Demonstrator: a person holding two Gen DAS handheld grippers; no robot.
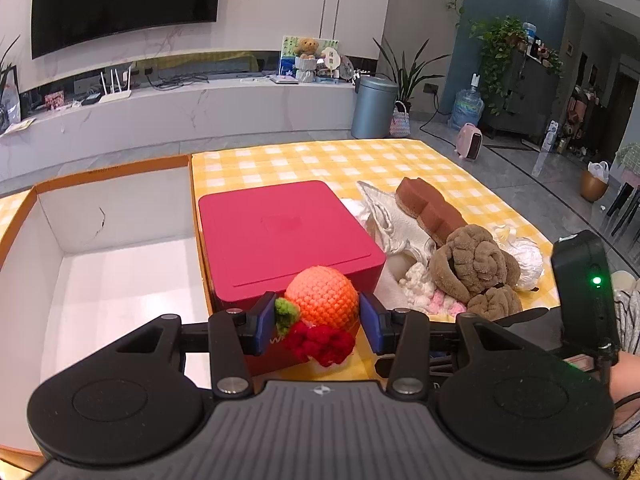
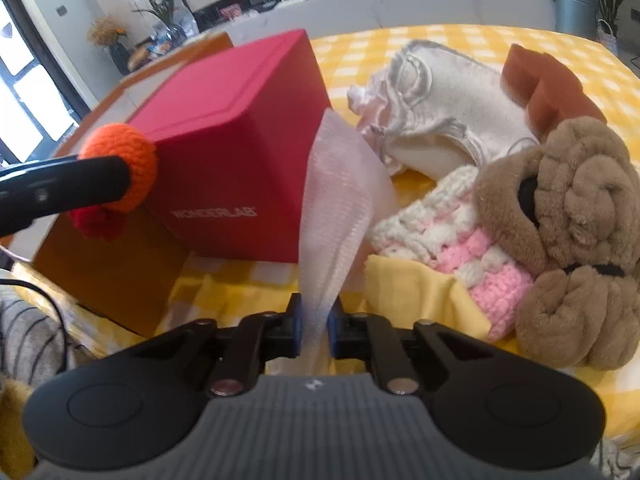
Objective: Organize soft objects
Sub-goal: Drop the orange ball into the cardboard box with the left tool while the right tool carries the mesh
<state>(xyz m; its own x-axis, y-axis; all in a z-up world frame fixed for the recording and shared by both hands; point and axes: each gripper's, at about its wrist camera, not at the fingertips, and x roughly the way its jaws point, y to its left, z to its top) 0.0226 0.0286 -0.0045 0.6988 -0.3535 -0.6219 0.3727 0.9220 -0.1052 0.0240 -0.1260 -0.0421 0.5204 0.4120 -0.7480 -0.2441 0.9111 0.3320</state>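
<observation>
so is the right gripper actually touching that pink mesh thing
Touching. The right wrist view shows the right gripper shut on the pink mesh, pinched between both pads.

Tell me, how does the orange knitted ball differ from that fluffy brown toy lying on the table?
The orange crochet ball is tight stitched yarn, bright, with green and red knitted bits attached; the brown plush toy is shaggy, dull fur. The ball is small and round, the plush larger and lumpy. The ball is gripped in the left gripper, the plush lies loose on the checked cloth. Both look soft.
</observation>
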